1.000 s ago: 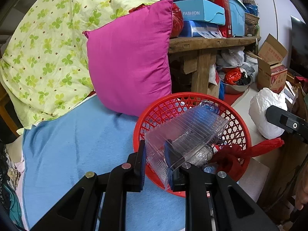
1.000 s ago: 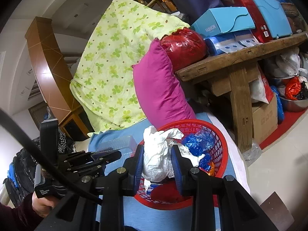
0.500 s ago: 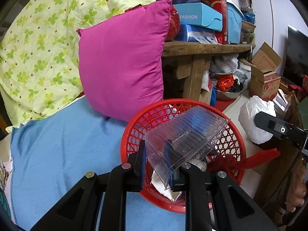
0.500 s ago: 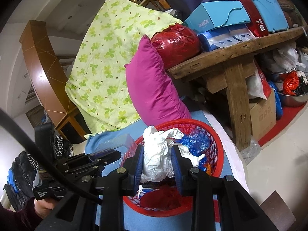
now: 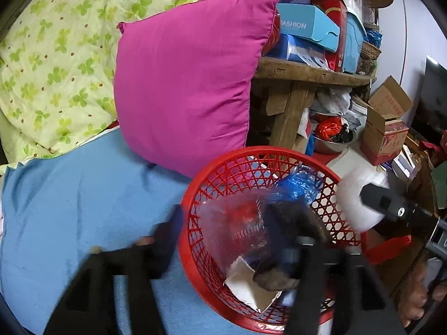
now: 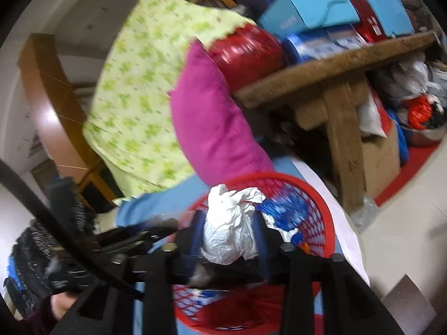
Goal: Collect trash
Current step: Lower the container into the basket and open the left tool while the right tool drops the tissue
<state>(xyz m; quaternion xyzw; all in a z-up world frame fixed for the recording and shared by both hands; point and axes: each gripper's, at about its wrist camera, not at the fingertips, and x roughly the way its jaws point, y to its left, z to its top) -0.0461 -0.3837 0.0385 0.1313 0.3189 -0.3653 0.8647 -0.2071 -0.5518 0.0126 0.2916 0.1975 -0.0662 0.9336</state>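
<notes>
The left gripper (image 5: 223, 223) stood spread wide over the red basket (image 5: 195, 254), the clear plastic box (image 5: 237, 231) blurred between its fingers inside the basket rim. The right gripper (image 6: 229, 240) clenched a crumpled white bag (image 6: 232, 229) above the basket.

a bed (image 5: 69, 201) under a blue sheet carries a red basket (image 5: 192, 240) near its edge. a pink pillow (image 5: 184, 75) leans at the back, just behind the basket, beside a green flowered quilt (image 5: 50, 55). on the wooden worktop (image 5: 307, 74) behind lie blue boxes (image 5: 307, 28) and a red bag (image 6: 245, 53).
</notes>
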